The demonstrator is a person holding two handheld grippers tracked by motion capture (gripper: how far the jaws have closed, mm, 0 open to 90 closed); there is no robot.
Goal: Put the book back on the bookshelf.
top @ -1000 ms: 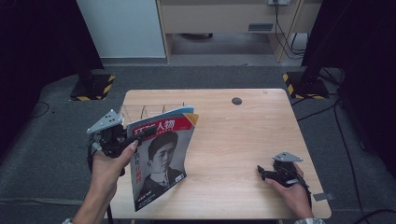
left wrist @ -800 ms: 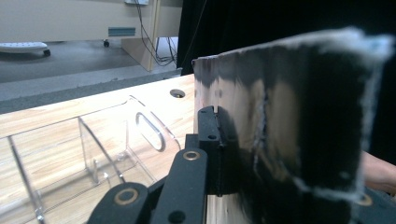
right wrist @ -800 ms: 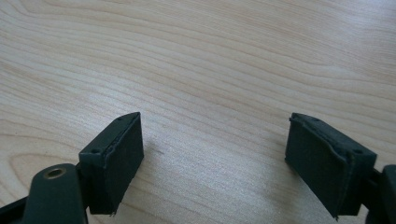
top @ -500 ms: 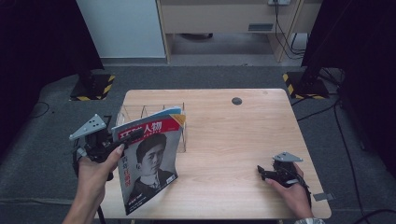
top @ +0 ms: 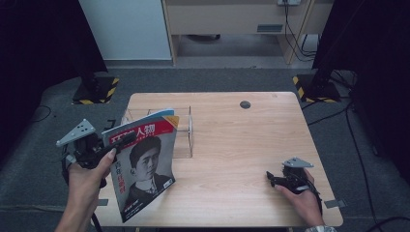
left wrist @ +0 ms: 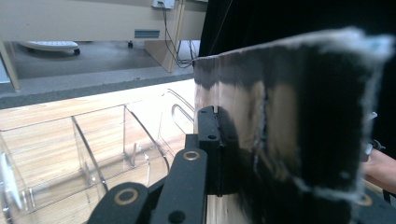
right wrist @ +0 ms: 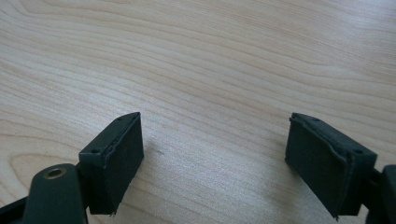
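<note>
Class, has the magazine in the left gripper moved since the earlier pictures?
Yes. The magazine has shifted left and toward the table's near edge, away from the clear rack.

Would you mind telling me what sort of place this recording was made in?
Probably a lab or studio set up for recording: a bare wooden table on grey carpet, black curtains at both sides, and hazard-striped stand bases with cables along the floor.
</note>
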